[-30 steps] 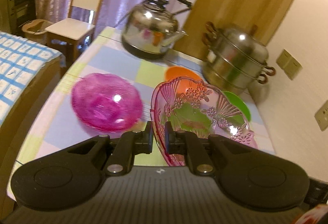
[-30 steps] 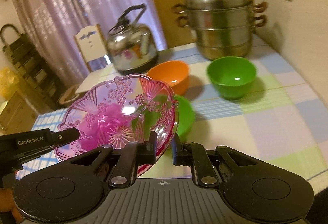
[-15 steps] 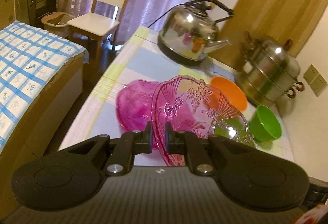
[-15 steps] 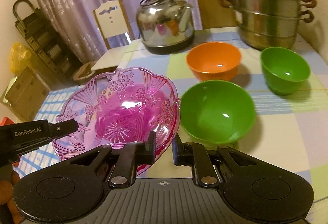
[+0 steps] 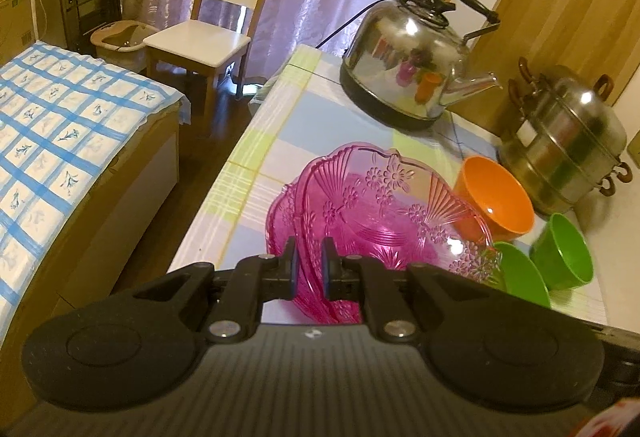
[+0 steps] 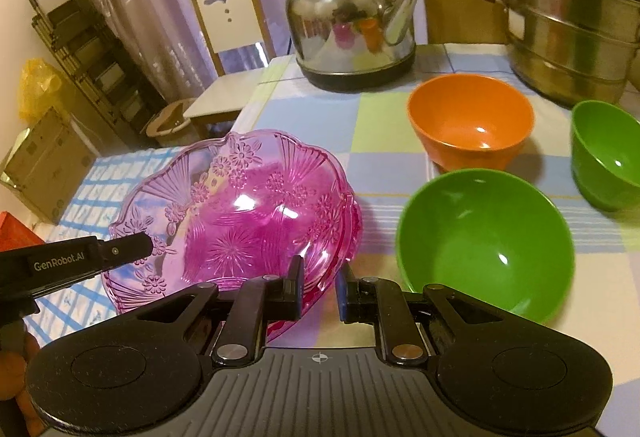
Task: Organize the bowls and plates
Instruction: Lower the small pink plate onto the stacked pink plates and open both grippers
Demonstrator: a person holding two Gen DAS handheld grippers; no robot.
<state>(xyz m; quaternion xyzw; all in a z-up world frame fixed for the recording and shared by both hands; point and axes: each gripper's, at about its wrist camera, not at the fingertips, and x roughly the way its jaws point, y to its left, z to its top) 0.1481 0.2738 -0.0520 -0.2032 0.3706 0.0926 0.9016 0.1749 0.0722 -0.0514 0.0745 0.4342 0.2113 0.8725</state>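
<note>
Left tongs (image 5: pixel 307 263): angled down toward the table (image 5: pixel 320 125), pinching the near rim of the transparent pink pressed-glass plate with flower pattern (image 5: pixel 384 205).
Right tongs (image 6: pixel 320 283): angled down, pinching the same plate's opposite rim.
Plate: tilted, carried between both tongs, directly over a second pink glass plate (image 5: pixel 280 213) lying on the checked table.
Nearby: large green plastic bowl (image 6: pixel 486 237) just beside; orange plastic bowl (image 6: pixel 472 117) behind it.

I see a steel kettle (image 5: pixel 408 65) and stacked steamer pot (image 5: pixel 564 141) on the checked desk (image 5: pixel 304 117), a white chair (image 5: pixel 212 33) beyond.
</note>
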